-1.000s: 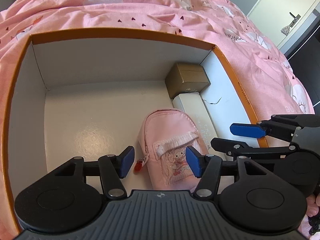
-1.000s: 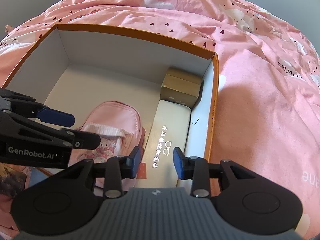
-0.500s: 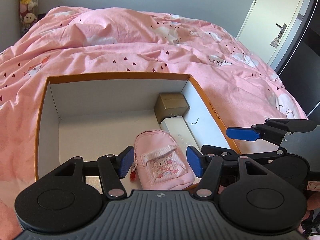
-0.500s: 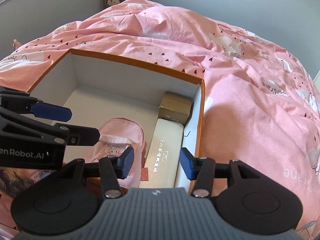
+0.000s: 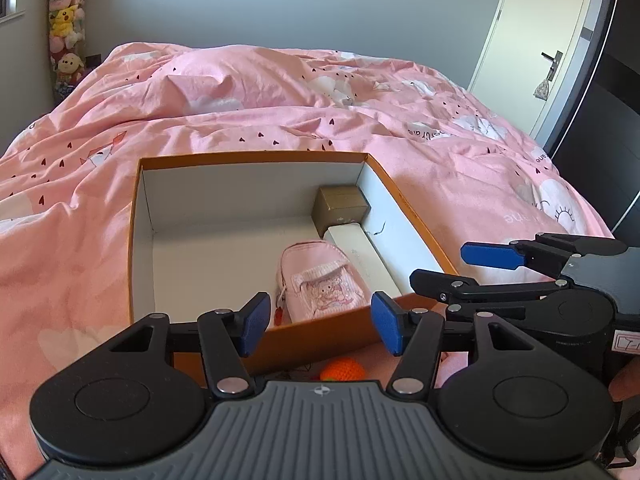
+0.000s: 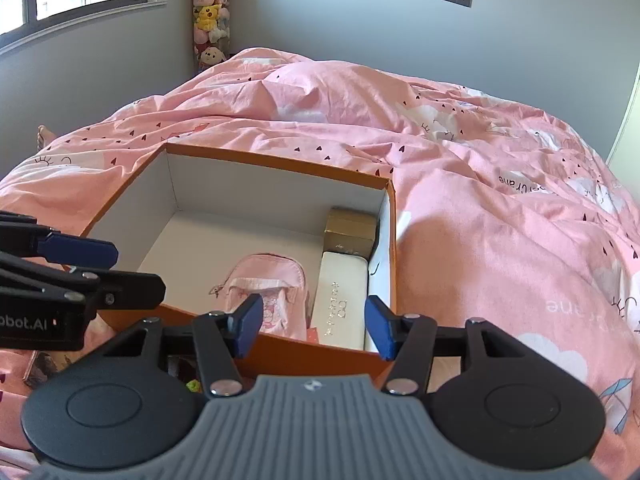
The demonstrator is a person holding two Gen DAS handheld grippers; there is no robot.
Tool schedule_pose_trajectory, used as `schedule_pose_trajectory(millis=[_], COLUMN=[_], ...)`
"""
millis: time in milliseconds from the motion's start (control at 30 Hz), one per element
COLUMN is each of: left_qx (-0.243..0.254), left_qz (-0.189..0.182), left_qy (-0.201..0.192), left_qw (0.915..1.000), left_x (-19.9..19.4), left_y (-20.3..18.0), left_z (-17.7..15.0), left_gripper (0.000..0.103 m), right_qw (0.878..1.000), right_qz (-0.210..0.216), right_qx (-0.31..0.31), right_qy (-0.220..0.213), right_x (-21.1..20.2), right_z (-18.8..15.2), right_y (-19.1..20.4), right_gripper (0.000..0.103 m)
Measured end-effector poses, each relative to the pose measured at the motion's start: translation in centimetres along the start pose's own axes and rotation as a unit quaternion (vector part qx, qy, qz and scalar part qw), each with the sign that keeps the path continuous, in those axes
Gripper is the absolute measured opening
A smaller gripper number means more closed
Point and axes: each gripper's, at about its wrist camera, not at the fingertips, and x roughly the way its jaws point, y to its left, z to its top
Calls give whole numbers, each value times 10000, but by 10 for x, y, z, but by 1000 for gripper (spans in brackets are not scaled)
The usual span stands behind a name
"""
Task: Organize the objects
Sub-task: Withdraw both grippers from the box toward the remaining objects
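Note:
An orange box with a white inside (image 5: 144,216) (image 6: 280,188) lies on the pink bed. In it are a small pink backpack (image 5: 320,280) (image 6: 264,280), a white case (image 5: 360,256) (image 6: 340,296) and a gold-brown box (image 5: 340,206) (image 6: 350,228) along the right wall. My left gripper (image 5: 318,326) is open and empty, above the box's near rim. My right gripper (image 6: 312,326) is open and empty, also above the near rim. An orange knitted object (image 5: 342,370) lies on the bed before the box.
The pink duvet (image 5: 280,120) (image 6: 500,240) surrounds the box. A column of plush toys (image 5: 66,20) (image 6: 210,12) stands at the back wall. A door (image 5: 532,52) is at the right. Some small items (image 6: 40,364) lie left of the box's near side.
Both grippers have drawn back and up out of the box, so the whole box and bed show. The right gripper's jaws have opened wider. The backpack and case stay in the box.

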Motion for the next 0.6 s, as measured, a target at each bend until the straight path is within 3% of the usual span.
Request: schedule_pose_trajectory(millis=[300, 600], left_qx=[-137, -235], left_qz=[-187, -114], left_qy=[479, 905], left_qw=[9986, 9956], left_x=[-8, -20], left_y=[13, 36], left_z=[-33, -63], left_gripper=[67, 67], right_qw=[9987, 9957], right_qz=[255, 441], right_qx=[365, 379], right_qy=[228, 716], right_x=[-8, -3], right_z=[-31, -58], right_y=[12, 31], right_gripper=[60, 60])
